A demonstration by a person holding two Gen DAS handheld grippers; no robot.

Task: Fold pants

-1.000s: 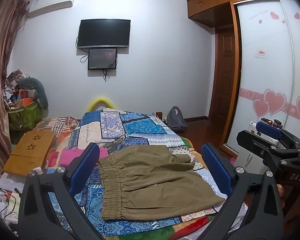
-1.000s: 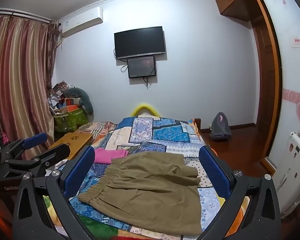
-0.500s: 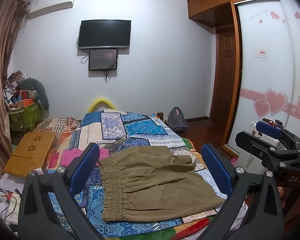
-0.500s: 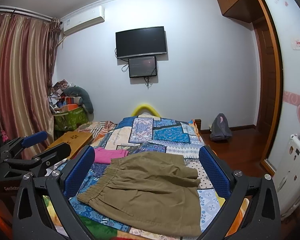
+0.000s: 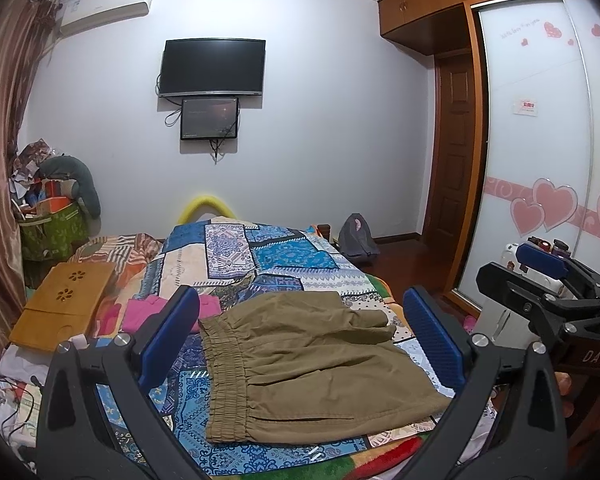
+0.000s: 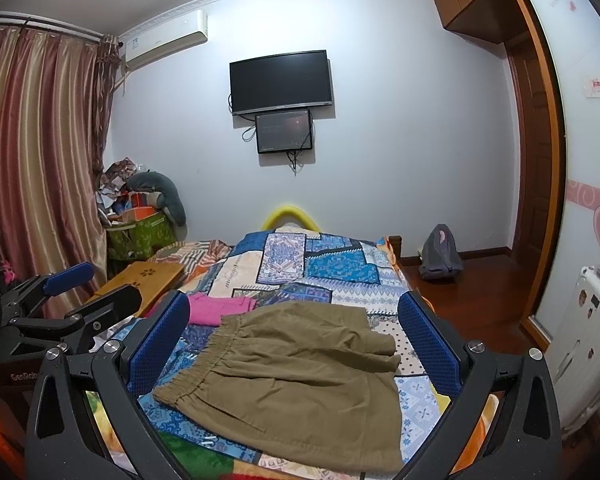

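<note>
Pants (image 5: 308, 364) lay flat on the patchwork bedspread (image 5: 276, 256), elastic waistband (image 5: 224, 376) to your left. You held the left gripper (image 5: 300, 344) and right gripper (image 6: 296, 344) above them, fingers spread wide, gripping nothing. Pinching waistband and hem corners squarely would have served best.
</note>
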